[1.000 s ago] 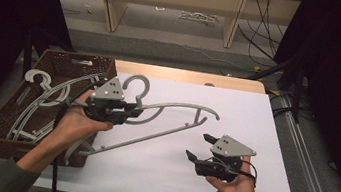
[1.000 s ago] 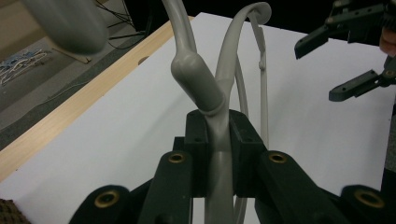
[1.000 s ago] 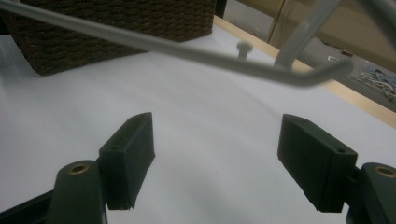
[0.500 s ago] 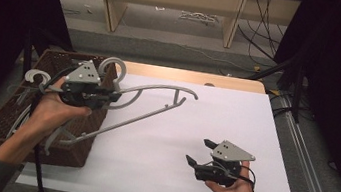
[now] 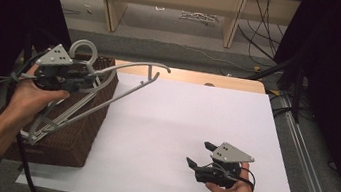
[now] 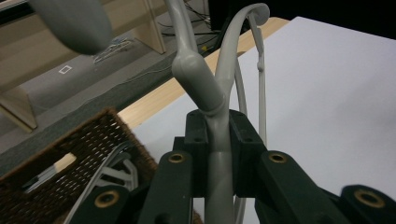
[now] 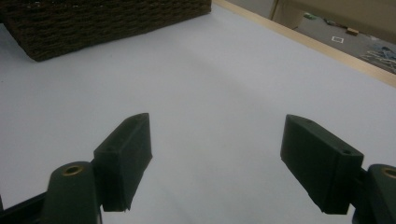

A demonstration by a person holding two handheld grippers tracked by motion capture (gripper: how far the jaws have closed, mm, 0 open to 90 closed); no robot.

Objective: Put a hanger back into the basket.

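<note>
so nearest, the right tongs sit low over the near right of the white counter, jaws wide apart with nothing between them, looks like they're just parked out of the way while the other side does the work

further back on the left, the left tongs are clamped on the neck of a grey plastic hanger, right under the hook, which I guess gives control of the whole frame. It hangs tilted over the wicker basket, far arm poking out above the counter

more grey hangers lie in the basket, can't count them, and the held hanger's lower end is hidden behind the hand
</note>
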